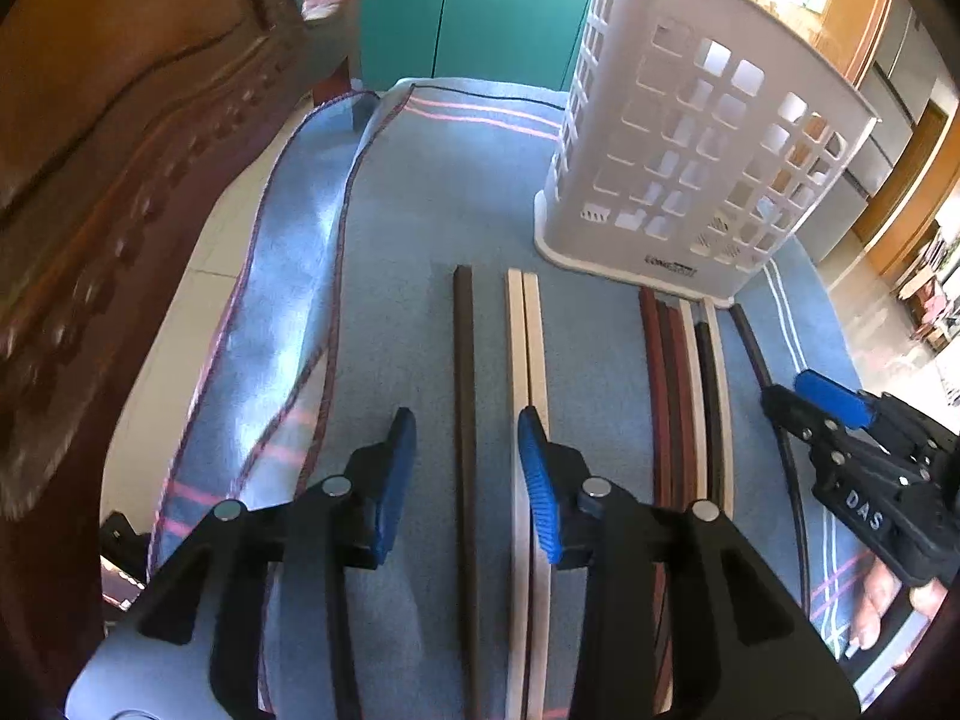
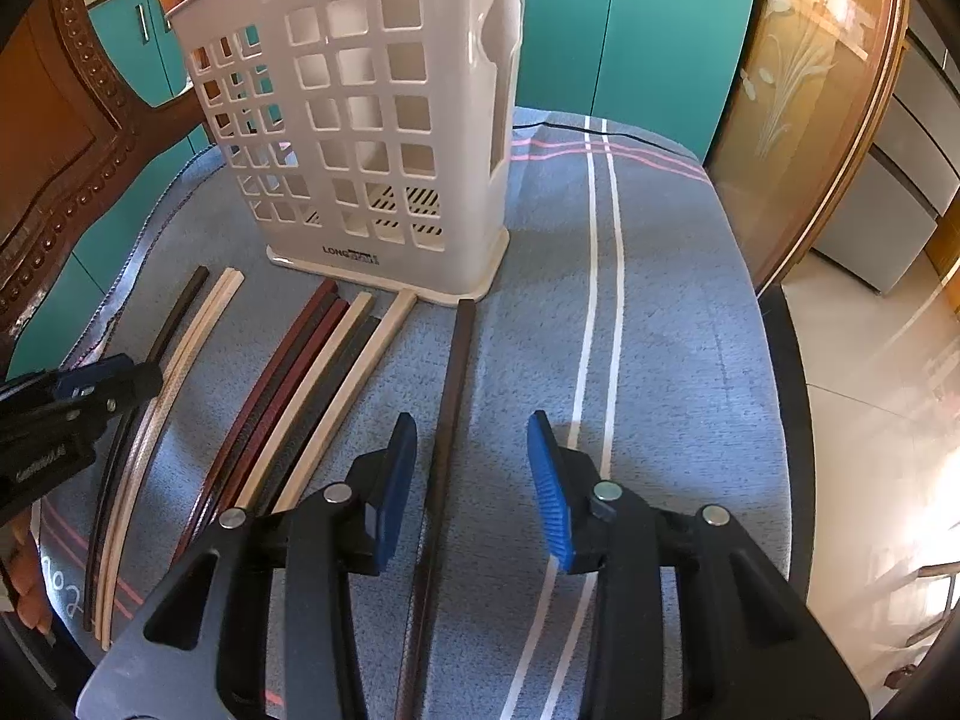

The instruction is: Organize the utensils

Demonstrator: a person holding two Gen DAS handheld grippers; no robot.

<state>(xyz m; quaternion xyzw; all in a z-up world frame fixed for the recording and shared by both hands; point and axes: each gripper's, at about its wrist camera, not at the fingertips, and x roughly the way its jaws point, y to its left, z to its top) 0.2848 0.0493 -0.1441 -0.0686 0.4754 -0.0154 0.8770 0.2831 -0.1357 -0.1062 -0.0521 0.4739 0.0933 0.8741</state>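
Chopsticks lie side by side on a blue striped cloth (image 1: 420, 210) in front of a white slotted utensil basket (image 1: 702, 138). My left gripper (image 1: 468, 468) is open astride a dark brown chopstick (image 1: 464, 390), pads clear of it. A cream pair (image 1: 528, 348) lies against its right finger (image 1: 537, 480). Further right is a mixed bunch of red, dark and cream sticks (image 1: 684, 396). My right gripper (image 2: 474, 474) is open around another dark chopstick (image 2: 450, 408), not touching it. The basket (image 2: 360, 120) stands just beyond. Each gripper shows in the other's view: right gripper (image 1: 798, 399), left gripper (image 2: 129, 375).
Carved wooden furniture (image 1: 120, 180) rises close on the left. Teal cabinet doors (image 2: 648, 60) stand behind the cloth. A glass-fronted wooden cabinet (image 2: 798, 108) is at the right. The cloth's right edge (image 2: 774, 420) drops to a tiled floor. A person's hand (image 1: 882, 600) holds the right gripper.
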